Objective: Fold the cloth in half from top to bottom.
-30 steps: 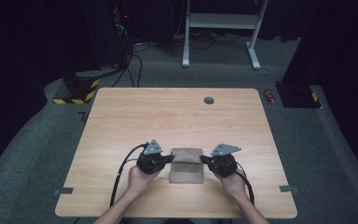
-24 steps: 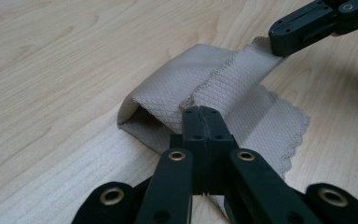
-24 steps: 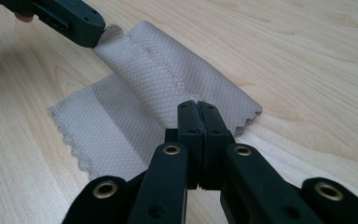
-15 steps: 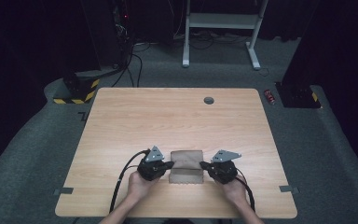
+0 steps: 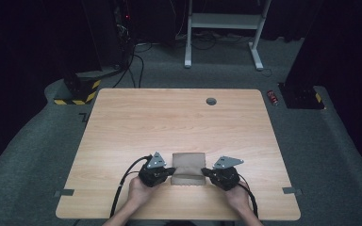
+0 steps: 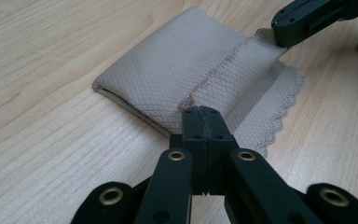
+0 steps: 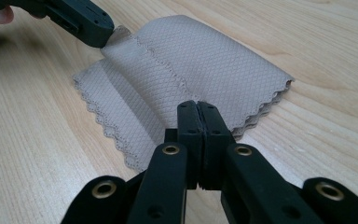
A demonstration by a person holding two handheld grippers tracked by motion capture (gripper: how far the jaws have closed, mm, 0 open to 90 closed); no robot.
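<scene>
Two grippers, left [image 5: 171, 172] and right [image 5: 206, 173], are being clamped onto a folded cloth's [image 5: 189, 166] near corners. Its top layer is being held, probably for folding or unfolding, on the table [image 5: 169, 122].

A light wooden table [image 5: 136, 122] carries a folded beige cloth [image 5: 188, 165] near its front edge.

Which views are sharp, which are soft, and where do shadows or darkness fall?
High view: the light wooden table is evenly lit, the room behind is nearly black. Left gripper view: the beige quilted folded cloth shows crisp weave, the jaws near the lens look softer. Right gripper view: a soft shadow lies under the left gripper.
</scene>
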